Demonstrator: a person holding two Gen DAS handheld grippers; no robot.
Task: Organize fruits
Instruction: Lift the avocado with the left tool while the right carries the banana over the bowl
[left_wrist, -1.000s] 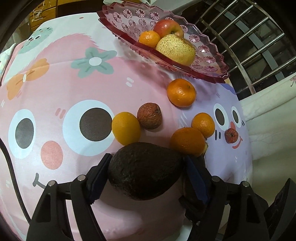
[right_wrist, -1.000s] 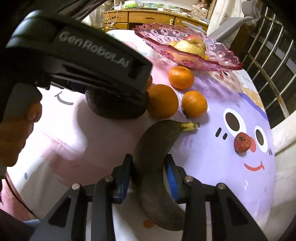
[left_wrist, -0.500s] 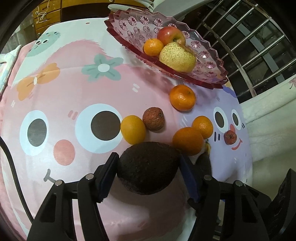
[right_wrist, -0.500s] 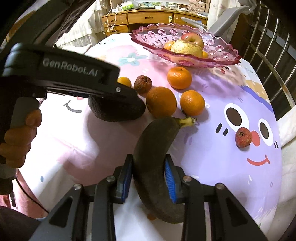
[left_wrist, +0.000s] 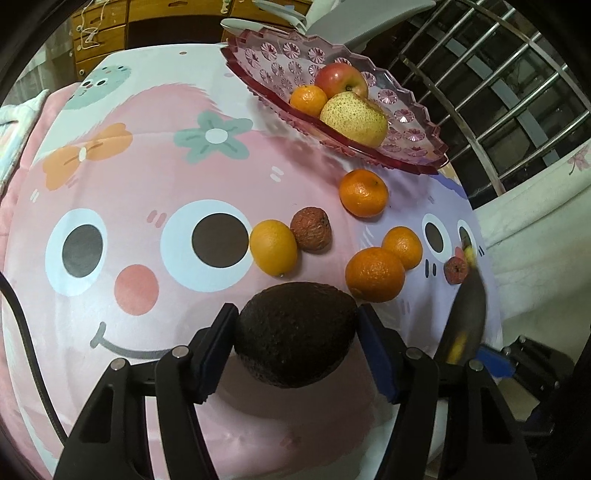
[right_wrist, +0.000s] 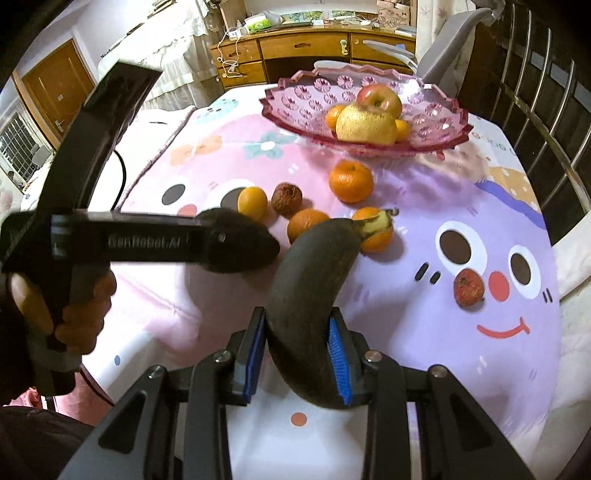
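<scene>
My left gripper (left_wrist: 295, 332) is shut on a dark avocado (left_wrist: 295, 338), lifted above the cartoon cloth. In the right wrist view the same avocado (right_wrist: 255, 245) shows beyond the left gripper's black body. My right gripper (right_wrist: 297, 336) is shut on a blackened banana (right_wrist: 306, 295), its stem end tilted up toward the oranges. The pink glass fruit dish (left_wrist: 280, 55) stands at the far side and holds an apple (left_wrist: 343, 79), a pear (left_wrist: 354, 118) and a small orange (left_wrist: 308, 99). Several oranges (left_wrist: 364, 192), a yellow citrus (left_wrist: 273, 247) and two wrinkled reddish fruits (left_wrist: 310, 229) lie loose on the cloth.
A metal railing (left_wrist: 498, 92) runs along the right. A wooden drawer unit (right_wrist: 306, 48) stands behind the dish. A person's hand (right_wrist: 74, 310) holds the left gripper's handle at the left. A black cable (left_wrist: 22, 332) trails along the left edge of the cloth.
Both grippers have risen off the cloth with their fruit. The left gripper's jaws closed onto the avocado. The banana's stem end has swung up.
</scene>
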